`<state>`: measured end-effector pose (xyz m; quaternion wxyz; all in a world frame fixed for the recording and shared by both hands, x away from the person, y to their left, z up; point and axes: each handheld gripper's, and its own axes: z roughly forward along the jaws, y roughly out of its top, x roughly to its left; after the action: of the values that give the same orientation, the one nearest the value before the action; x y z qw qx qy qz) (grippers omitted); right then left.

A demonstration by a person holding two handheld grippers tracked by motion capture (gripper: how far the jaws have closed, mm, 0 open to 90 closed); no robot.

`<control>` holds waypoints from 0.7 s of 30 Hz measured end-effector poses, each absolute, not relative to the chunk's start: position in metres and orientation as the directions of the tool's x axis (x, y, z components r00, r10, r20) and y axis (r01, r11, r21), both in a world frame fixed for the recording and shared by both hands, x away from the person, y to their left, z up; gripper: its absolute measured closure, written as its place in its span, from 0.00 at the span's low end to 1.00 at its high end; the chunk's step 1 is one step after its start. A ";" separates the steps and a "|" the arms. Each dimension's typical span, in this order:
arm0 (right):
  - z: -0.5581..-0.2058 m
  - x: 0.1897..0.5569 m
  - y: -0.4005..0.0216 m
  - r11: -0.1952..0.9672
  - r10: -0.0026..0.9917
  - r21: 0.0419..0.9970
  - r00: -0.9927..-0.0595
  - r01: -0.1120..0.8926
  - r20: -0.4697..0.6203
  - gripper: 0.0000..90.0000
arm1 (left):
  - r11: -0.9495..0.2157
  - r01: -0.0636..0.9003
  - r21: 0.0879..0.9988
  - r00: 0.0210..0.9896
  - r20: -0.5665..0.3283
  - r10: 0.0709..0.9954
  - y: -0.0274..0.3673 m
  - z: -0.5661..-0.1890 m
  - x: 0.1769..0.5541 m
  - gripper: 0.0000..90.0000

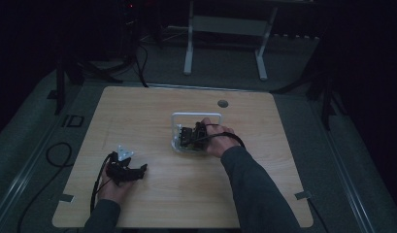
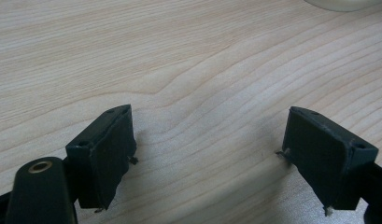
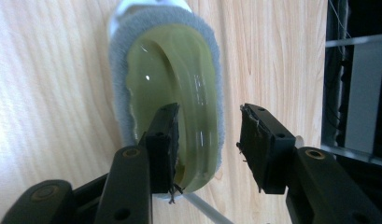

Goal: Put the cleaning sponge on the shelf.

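Sponge long axis runs away from right gripper | both grippers' jaws apart, empty

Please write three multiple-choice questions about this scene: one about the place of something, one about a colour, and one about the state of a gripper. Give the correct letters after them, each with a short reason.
1. Where is the right gripper?
A. at the clear container in the middle of the table
B. at the near left corner of the table
C. beyond the table's far edge

2. What colour is the fuzzy rim around the yellow-green object between the right gripper's jaws?
A. red
B. grey
C. black

3. How do the left gripper's jaws stand?
A. shut on a cloth
B. shut on the container
C. open, with bare wood between them

Answers:
1. A: the high view shows the right hand holding it at the container.
2. B: the right gripper view shows a grey edge.
3. C: the left gripper view shows a wide gap over the table.
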<state>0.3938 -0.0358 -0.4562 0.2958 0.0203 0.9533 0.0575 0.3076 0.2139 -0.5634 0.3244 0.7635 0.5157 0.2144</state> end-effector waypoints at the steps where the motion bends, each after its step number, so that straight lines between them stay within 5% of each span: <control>1: -0.455 0.392 -0.037 0.991 0.081 0.132 -0.828 0.008 -0.555 0.62 | -0.257 0.648 0.717 0.376 -0.008 0.927 0.214 -0.563 0.308 0.19; 15: -0.436 0.374 -0.059 0.908 0.313 0.390 -0.869 0.155 -0.383 0.63 | -0.258 0.649 0.716 0.376 -0.008 0.926 0.214 -0.563 0.308 0.19; 21: -0.436 0.369 -0.065 0.881 0.338 0.441 -0.880 0.171 -0.334 0.64 | -0.257 0.649 0.716 0.376 -0.008 0.926 0.214 -0.563 0.308 0.19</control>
<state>0.3690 -0.0646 -0.4357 0.2050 0.1344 0.9479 0.2036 0.3076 0.2139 -0.5634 0.3244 0.7635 0.5159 0.2138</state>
